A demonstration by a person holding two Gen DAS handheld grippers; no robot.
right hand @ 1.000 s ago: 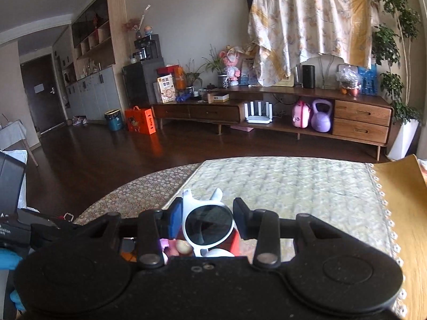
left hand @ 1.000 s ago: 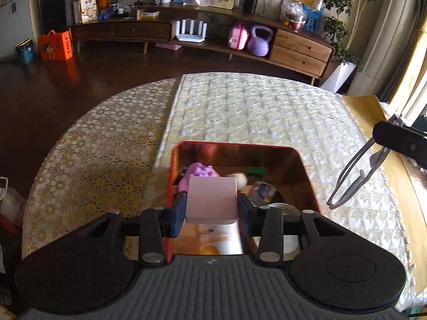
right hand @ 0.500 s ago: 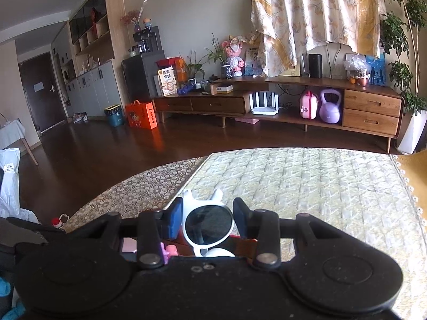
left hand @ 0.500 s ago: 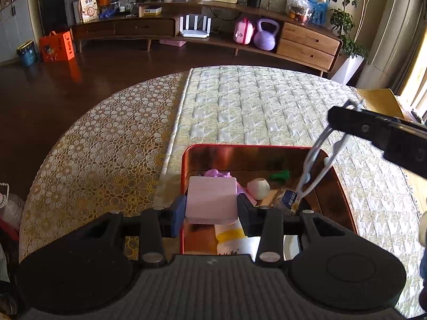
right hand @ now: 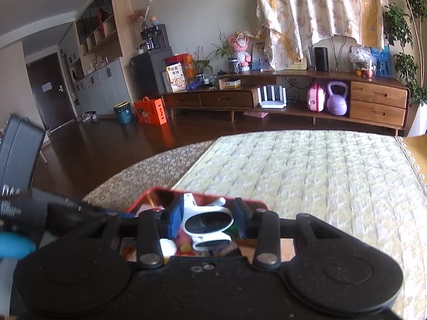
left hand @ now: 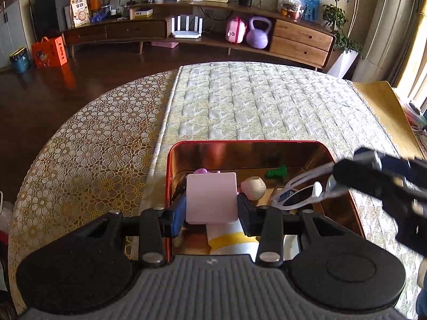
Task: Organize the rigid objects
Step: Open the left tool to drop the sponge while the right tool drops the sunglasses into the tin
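My left gripper (left hand: 211, 204) is shut on a pale pink block (left hand: 211, 197) and holds it over the near left part of a red tin box (left hand: 240, 144). The box holds a green piece (left hand: 276, 172), a small cream ball (left hand: 254, 184), a white and yellow bottle (left hand: 232, 240) and other small items. My right gripper (right hand: 208, 220) is shut on white sunglasses (right hand: 206, 222) with dark lenses, held over the same box (right hand: 149, 194). In the left wrist view the right gripper (left hand: 336, 180) comes in from the right with the sunglasses (left hand: 301, 194) hanging over the box's right half.
The box sits on a round table with a pale quilted runner (left hand: 253, 101) and a gold patterned cloth (left hand: 93, 146). A yellow cloth (left hand: 381, 106) lies at the far right. A wooden sideboard (left hand: 213, 32) stands across the dark floor.
Both grippers have come down closer over the red box. The right gripper with the sunglasses has moved left and lower, into the box's right half. Both grips hold.
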